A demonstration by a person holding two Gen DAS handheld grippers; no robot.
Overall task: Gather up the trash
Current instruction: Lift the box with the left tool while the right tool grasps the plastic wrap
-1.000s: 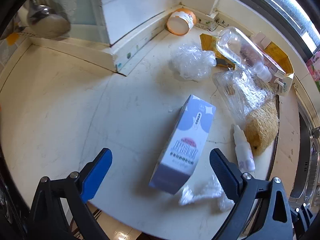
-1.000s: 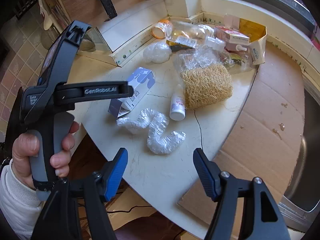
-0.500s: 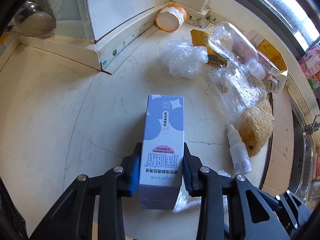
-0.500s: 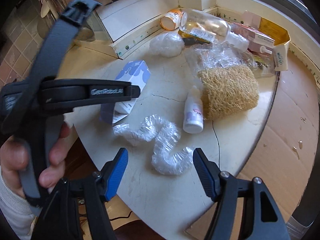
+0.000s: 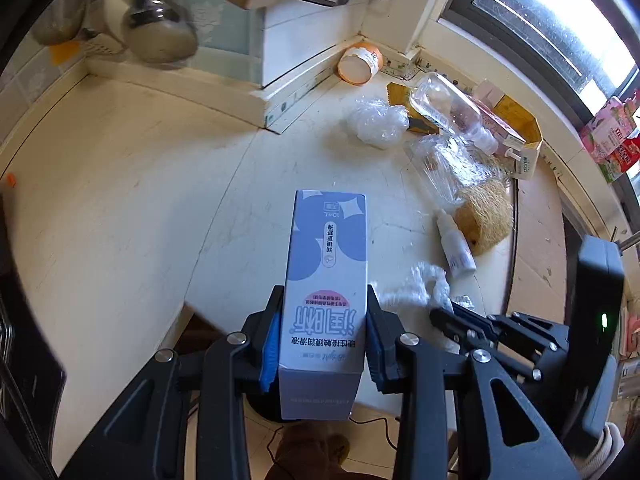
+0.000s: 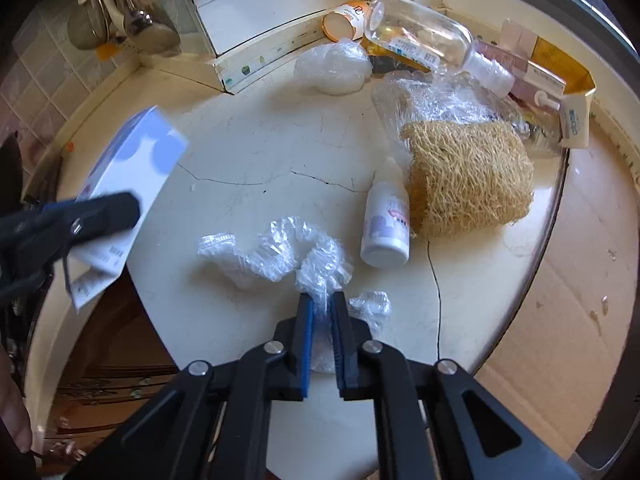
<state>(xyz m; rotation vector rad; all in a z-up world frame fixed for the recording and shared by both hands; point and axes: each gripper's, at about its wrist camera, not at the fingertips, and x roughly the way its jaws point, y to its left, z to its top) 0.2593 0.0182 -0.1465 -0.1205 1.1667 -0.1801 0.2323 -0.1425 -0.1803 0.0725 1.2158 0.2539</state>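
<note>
My left gripper is shut on a purple and white carton and holds it lifted above the counter's front edge; the carton also shows at the left of the right wrist view. My right gripper is shut on the near end of a crumpled clear plastic wrap that lies on the white counter. The wrap and the right gripper show at the lower right of the left wrist view.
A small white dropper bottle, a loofah, clear plastic bags, a clear bottle, an orange cup and boxes lie on the counter. Cardboard lies to the right. Ladles hang at the back left.
My left gripper closed on the carton and lifted it back off the counter. My right gripper moved down to the plastic wrap and closed on its near end.
</note>
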